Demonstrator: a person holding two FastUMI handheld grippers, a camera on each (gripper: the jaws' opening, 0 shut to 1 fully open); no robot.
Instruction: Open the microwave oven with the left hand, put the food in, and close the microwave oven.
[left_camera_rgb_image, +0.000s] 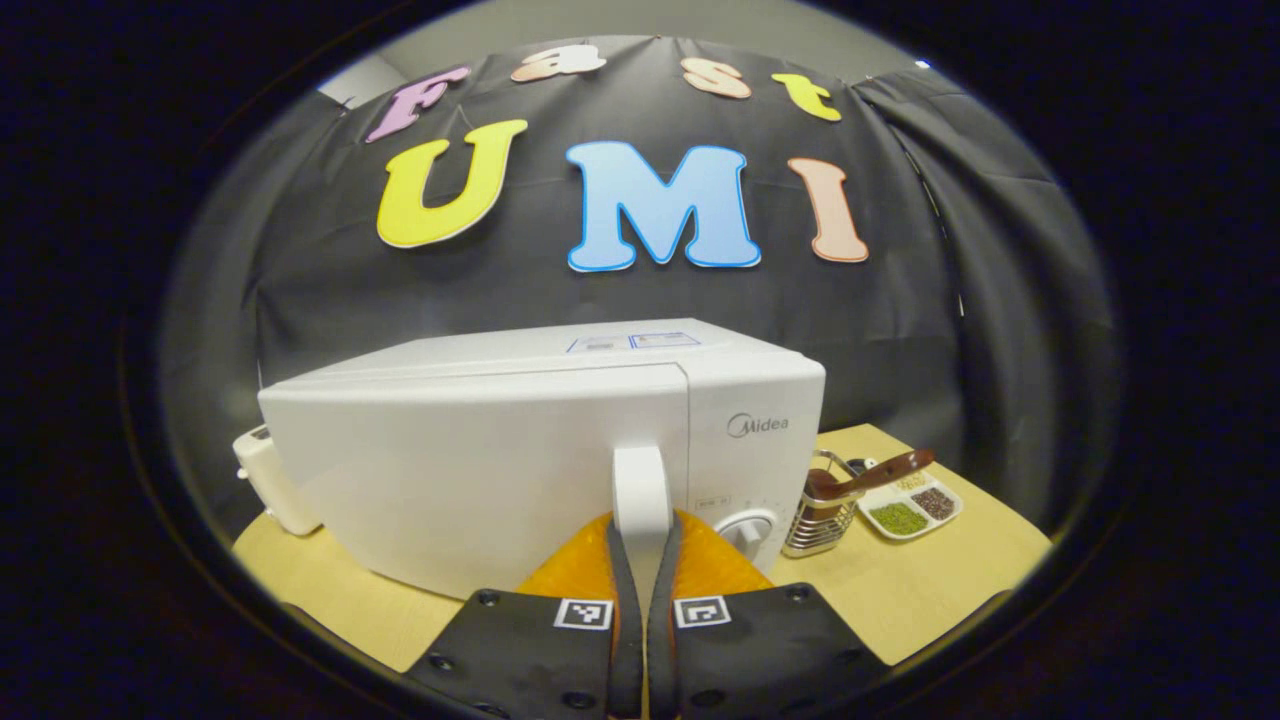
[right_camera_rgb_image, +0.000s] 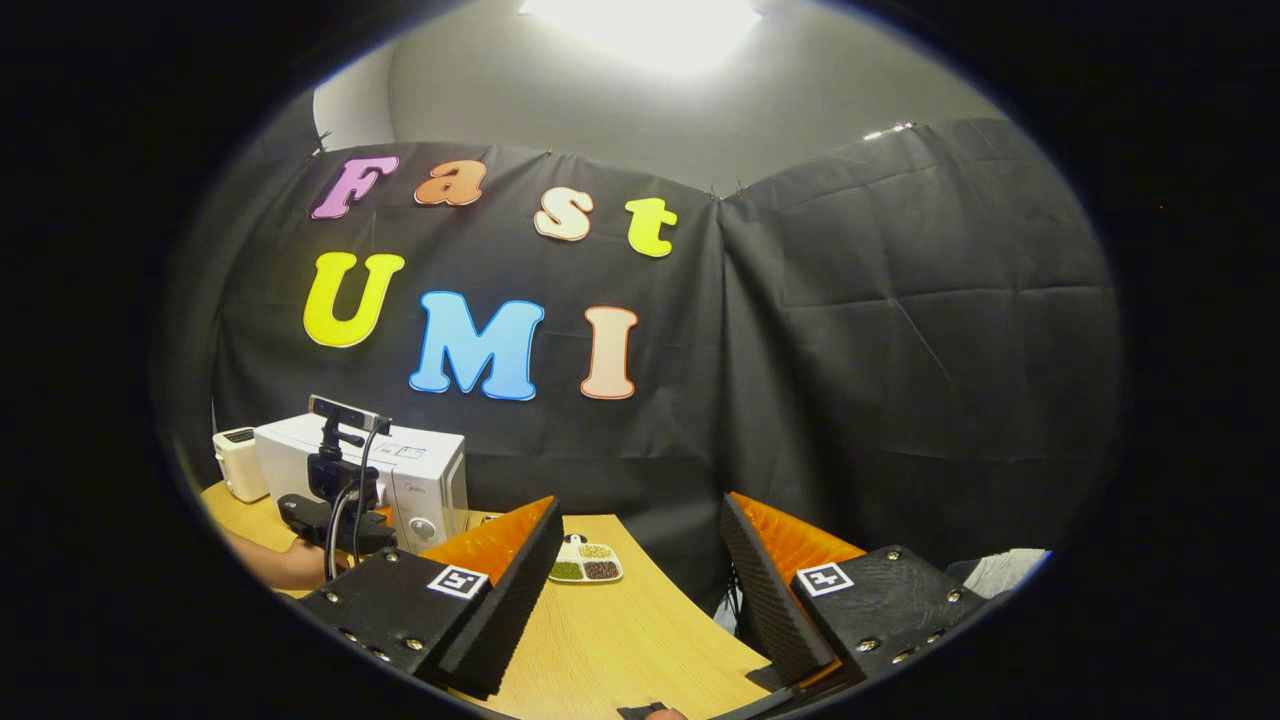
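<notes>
Microwave oven (left_camera_rgb_image: 480, 450) sat on the tabletop (left_camera_rgb_image: 900, 590) directly ahead of the left hand-held gripper (left_camera_rgb_image: 642, 590), its door looking shut and flush with the body. The door's upright handle (left_camera_rgb_image: 640, 490) ran vertically, straight up from between that gripper's two fingers, which were clenched on its lower part, one finger to each side. With the handle's long axis upright and the control panel lying just to the gripper's right, the hinge was presumably on the far left, so the coming pull would likely swing toward the camera and leftward.

In the right gripper view the right hand-held gripper (right_camera_rgb_image: 640, 590) was spread wide and held nothing, well apart from the oven (right_camera_rgb_image: 400, 480), which lay far to its left with the left gripper and a hand in front of it. The left hand was clearly the nearer. A divided dish (left_camera_rgb_image: 912, 508) of grains and a metal utensil rack (left_camera_rgb_image: 825, 510) stood to the left gripper's right.
</notes>
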